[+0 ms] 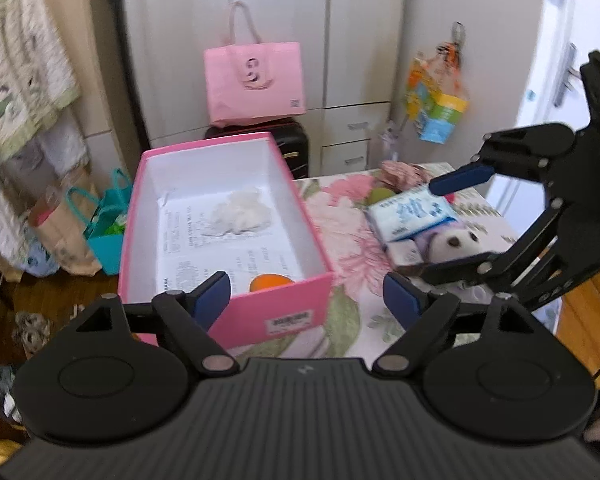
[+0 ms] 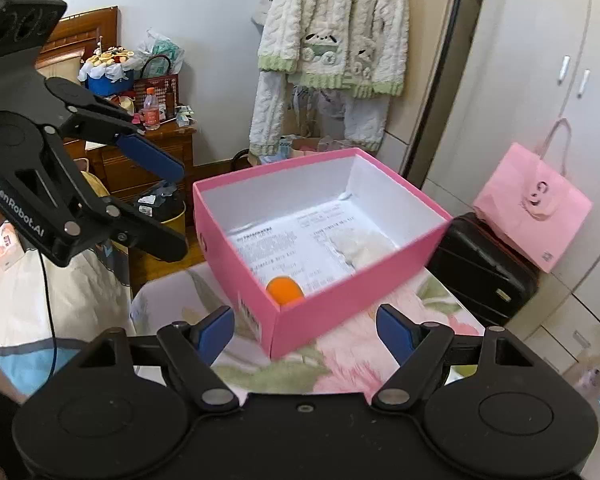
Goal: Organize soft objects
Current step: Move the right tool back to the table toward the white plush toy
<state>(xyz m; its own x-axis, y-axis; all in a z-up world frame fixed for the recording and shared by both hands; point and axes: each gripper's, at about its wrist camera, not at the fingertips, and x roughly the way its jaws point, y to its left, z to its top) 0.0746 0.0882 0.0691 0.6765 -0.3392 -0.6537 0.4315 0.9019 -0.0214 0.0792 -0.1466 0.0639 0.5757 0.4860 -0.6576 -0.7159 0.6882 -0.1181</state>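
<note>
So both your left claw [image 1: 306,300] and right claw [image 2: 305,332] are spread wide and empty, the pink box [image 1: 276,300] only holds an orange ball [image 1: 270,282] and white fluff [image 1: 236,214], while the tissue pack [image 1: 406,212] and plush [image 1: 452,242] wait right of it on the tabletop [image 1: 340,208].

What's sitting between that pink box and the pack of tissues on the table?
Nothing: in the left wrist view, only bare flowered tablecloth lies between the pink box and the tissue pack.

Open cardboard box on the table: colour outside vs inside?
Pink outside, white inside: the open cardboard box shows this best in the right wrist view.
</note>
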